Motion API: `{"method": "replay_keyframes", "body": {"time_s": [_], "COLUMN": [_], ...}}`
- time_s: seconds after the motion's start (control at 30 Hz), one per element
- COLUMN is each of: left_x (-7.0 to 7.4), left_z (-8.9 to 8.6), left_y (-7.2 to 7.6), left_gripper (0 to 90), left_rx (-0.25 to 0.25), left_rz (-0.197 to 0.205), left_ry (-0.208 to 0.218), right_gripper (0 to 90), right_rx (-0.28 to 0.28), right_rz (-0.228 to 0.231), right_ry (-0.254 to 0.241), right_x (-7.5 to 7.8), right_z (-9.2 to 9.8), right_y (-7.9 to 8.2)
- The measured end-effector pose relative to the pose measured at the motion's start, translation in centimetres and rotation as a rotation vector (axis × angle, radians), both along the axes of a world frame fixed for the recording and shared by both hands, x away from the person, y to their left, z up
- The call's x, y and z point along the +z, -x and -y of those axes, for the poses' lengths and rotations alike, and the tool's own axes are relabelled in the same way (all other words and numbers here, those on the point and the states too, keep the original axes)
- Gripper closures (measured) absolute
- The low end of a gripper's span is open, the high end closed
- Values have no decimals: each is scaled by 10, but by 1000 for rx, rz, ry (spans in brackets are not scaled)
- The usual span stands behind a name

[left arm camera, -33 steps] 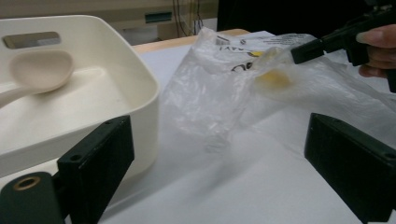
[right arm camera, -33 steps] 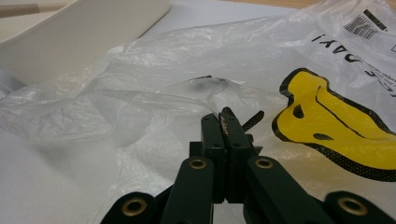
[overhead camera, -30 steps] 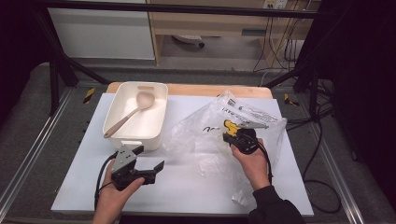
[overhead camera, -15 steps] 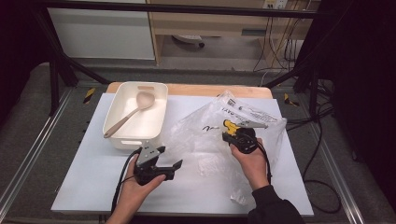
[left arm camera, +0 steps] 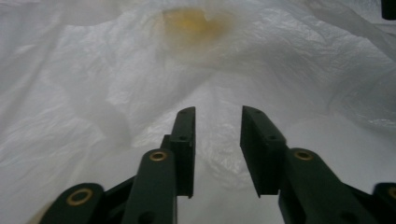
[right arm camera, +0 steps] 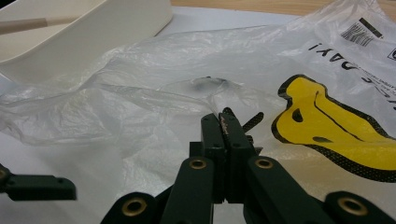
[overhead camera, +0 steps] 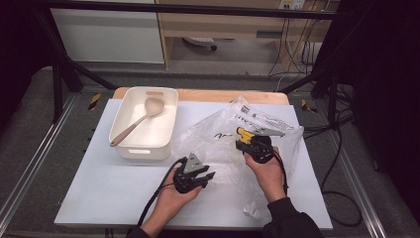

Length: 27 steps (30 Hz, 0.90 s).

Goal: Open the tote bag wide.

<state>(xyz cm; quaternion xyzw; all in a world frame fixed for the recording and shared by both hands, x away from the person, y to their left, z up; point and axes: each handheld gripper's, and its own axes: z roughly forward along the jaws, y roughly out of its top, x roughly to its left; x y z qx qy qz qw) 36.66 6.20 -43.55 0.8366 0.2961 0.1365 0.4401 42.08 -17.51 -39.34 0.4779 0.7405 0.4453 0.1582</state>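
A crumpled clear plastic bag (overhead camera: pixel 218 134) with black print and a yellow figure lies on the white table top. My right gripper (overhead camera: pixel 241 140) is shut on a fold of the bag's film (right arm camera: pixel 154 93), a thin edge of it showing between the closed jaws (right arm camera: pixel 223 119). My left gripper (overhead camera: pixel 210 178) points right at the bag's near-left edge. Its jaws (left arm camera: pixel 217 112) have just been closing and still stand apart, with the film (left arm camera: pixel 93 70) lying under and between them, the pads not pressing on it.
A white tub (overhead camera: pixel 143 151) holding a wooden spoon (overhead camera: pixel 143 114) stands at the back left, close to the bag; its wall (right arm camera: pixel 93 37) shows in the right gripper view. Cables trail from both grippers toward the front edge. Metal frame rails border the table.
My left gripper has moved right from the front left of the table to the bag's edge, and its jaws have narrowed. The right gripper and the bag fold it holds have stayed put.
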Motion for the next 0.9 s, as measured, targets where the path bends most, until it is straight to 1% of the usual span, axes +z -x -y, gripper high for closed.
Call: {"method": "replay_keyframes", "body": {"time_s": [0.07, 0.13, 0.2, 0.27, 0.33, 0.37, 0.43, 0.53, 0.67, 0.77, 0.83, 0.9], "left_x": [-3, -7, -10, -12, -12, -12, -11, -11, -13, -17, -21, -22], "left_z": [9, 16, 24, 29, 33, 35, 36, 39, 40, 39, 39, 37], "left_y": [-4, -9, -11, -13, -15, -15, -18, -23, -32, -38, -41, -43], "left_gripper": [744, 785, 803, 818, 819, 820, 830, 847, 893, 899, 900, 900], "left_rx": [5, -8, -27, -38, -44, -42, -40, -37, -27, -13, -7, -7], "left_rz": [8, -7, -23, -26, -22, -16, -21, -24, -29, -38, -45, -55], "left_ry": [-17, -18, -39, -60, -74, -75, -72, -80, -83, -87, -101, -86], "right_gripper": [900, 900, 900, 900, 900, 900, 900, 900, 900, 900, 900, 900], "right_rx": [-11, -16, -22, -30, -34, -38, -49, -63, -77, -80, -85, -83], "right_rz": [-7, -1, 6, 7, 10, 14, 15, 21, 26, 29, 25, 27], "right_ry": [-3, -3, -9, -22, -22, -23, -30, -41, -55, -44, -39, -32], "right_x": [1, 2, 5, 7, 8, 8, 10, 13, 17, 20, 23, 27], "right_z": [1, 2, 4, 5, 6, 6, 7, 9, 6, 4, 4, 4], "right_y": [0, 0, -1, -4, -7, -10, -14, -21, -27, -29, -29, -28]}}
